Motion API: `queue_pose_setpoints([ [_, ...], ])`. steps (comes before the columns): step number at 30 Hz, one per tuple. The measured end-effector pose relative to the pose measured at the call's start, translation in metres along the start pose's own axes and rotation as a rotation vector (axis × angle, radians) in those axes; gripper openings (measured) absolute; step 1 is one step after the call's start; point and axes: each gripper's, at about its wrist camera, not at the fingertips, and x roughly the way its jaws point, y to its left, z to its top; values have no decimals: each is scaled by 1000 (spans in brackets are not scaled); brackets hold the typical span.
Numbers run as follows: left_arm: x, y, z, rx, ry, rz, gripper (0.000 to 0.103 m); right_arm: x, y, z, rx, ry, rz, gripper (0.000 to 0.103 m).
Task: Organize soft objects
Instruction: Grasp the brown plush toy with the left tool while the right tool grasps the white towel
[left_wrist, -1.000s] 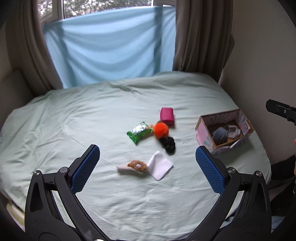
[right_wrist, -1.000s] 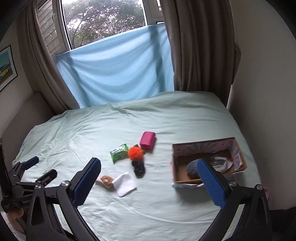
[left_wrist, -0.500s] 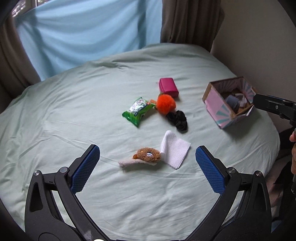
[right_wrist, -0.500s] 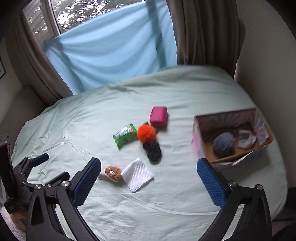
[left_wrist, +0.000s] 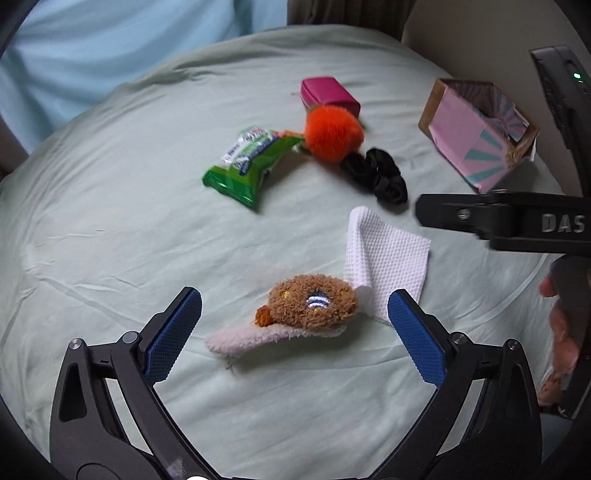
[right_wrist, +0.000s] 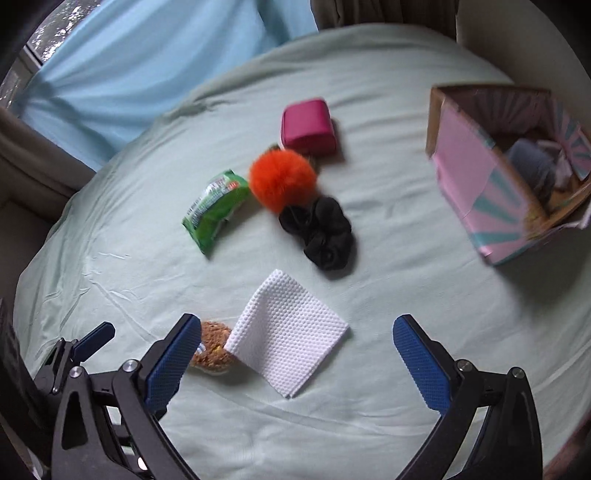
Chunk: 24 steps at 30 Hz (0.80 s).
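Standing wide and empty: left claw (left_wrist: 293, 325) around the brown plush (left_wrist: 314, 304), right claw (right_wrist: 295, 354) over the white cloth (right_wrist: 290, 339). Beyond, loose on the bed (right_wrist: 406, 295): scrunchie (right_wrist: 319, 230), wipes packet (right_wrist: 214, 208), orange pompom (right_wrist: 282, 181), pink pouch (right_wrist: 306, 125). Farthest, box (right_wrist: 476, 173) holding a few items; most sorting remains.

On the pale green bedsheet (right_wrist: 388, 369), a folded white textured cloth (right_wrist: 291, 339) lies just right of a brown plush toy (right_wrist: 214, 349), touching it. Behind them sit a black scrunchie (right_wrist: 319, 232), an orange pompom (right_wrist: 282, 181), a green snack packet (right_wrist: 214, 208) and a pink pouch (right_wrist: 306, 127). A pink cardboard box (right_wrist: 480, 181) stands well right.
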Motion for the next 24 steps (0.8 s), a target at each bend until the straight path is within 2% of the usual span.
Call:
queue_pose_setpoints([
  [5, 38, 3, -9, 38, 44, -26, 92, 46, 1, -6, 47, 44, -8, 103],
  [10, 56, 4, -8, 42, 58, -69, 88, 75, 4, -15, 56, 78, -36, 103],
  [13, 65, 1, -6, 51, 66, -110, 81, 83, 6, -18, 48, 72, -69, 102],
  [15, 70, -2, -7, 59, 79, -135, 71, 84, 10, -20, 23, 66, -97, 98],
  [17, 74, -8, -10, 76, 103, -165, 59, 83, 13, -23, -5, 57, -119, 85],
  [18, 73, -10, -12, 88, 106, -161, 57, 82, 15, -24, -20, 55, -129, 81],
  [20, 72, -15, -15, 108, 102, -153, 51, 81, 18, -26, -45, 52, -123, 65],
  [21, 71, -14, -16, 105, 101, -155, 48, 79, 20, -26, -54, 51, -121, 63],
  [24, 68, -10, -17, 75, 99, -165, 44, 78, 23, -27, -73, 42, -104, 45],
])
